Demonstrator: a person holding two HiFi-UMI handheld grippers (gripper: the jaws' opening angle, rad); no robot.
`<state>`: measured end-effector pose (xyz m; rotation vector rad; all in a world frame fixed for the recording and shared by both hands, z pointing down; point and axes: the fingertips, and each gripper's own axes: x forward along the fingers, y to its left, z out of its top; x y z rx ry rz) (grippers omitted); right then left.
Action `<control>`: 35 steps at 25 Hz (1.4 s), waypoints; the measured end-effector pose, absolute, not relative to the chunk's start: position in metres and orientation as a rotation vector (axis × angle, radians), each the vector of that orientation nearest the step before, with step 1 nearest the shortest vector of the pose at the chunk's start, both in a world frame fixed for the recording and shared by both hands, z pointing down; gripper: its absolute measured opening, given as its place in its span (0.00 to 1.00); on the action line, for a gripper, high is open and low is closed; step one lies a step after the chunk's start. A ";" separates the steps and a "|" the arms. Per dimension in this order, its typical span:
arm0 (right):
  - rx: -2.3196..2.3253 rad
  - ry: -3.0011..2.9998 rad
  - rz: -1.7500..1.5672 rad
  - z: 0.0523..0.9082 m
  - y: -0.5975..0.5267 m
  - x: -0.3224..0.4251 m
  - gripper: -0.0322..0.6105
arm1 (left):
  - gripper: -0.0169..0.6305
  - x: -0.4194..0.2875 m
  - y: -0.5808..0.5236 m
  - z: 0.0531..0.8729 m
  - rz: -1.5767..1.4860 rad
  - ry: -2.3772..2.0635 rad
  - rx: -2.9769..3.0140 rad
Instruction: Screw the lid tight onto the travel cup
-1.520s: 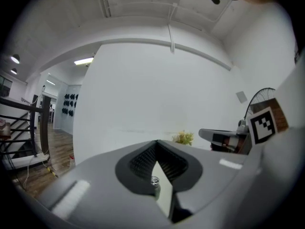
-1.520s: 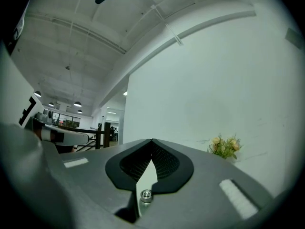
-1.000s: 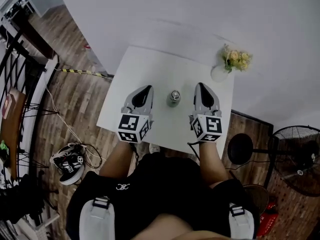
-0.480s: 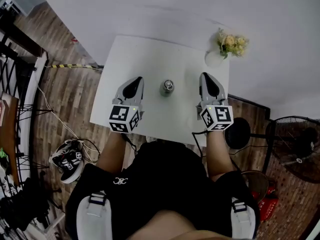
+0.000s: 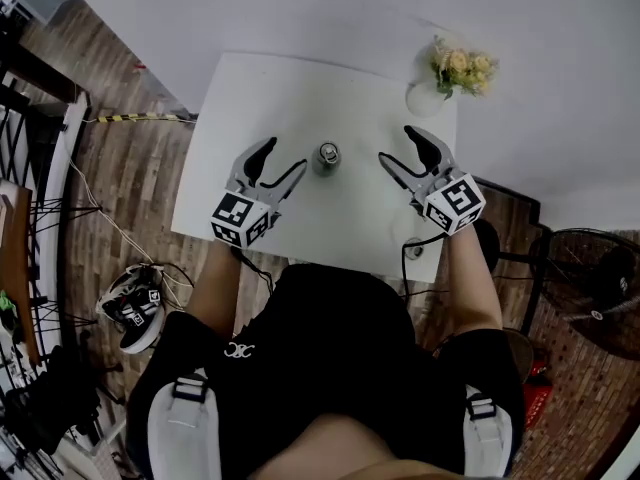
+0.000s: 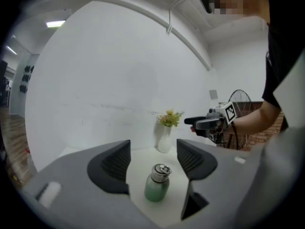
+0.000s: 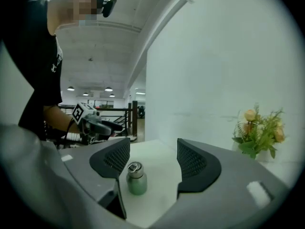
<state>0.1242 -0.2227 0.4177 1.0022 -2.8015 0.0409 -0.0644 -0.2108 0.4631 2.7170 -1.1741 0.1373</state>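
travel cup looks green only in gripper views; left gripper, right gripper just opened, empty.

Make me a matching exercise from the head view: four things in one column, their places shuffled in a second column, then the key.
Things:
1. travel cup
2. flower vase
3. fan
4. sneakers

Places:
A. on the wood floor, left of the table
B. far right corner of the table
C. off the table, to its right
D. middle of the table

Pairs: 1-D, 2-B, 3-C, 4-A
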 end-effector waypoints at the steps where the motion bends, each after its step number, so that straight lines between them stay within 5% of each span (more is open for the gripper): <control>1: 0.921 -2.777 0.034 0.426 -0.220 0.119 0.49 | 0.54 -0.062 -0.210 0.468 0.138 -1.159 2.719; 25: -0.051 -2.364 -0.218 0.553 -0.212 0.022 0.52 | 0.71 0.023 -0.215 0.625 0.539 -0.875 2.784; 35: -0.454 -2.088 -0.456 0.583 -0.218 0.000 0.52 | 0.67 0.038 -0.247 0.645 0.609 -0.899 2.819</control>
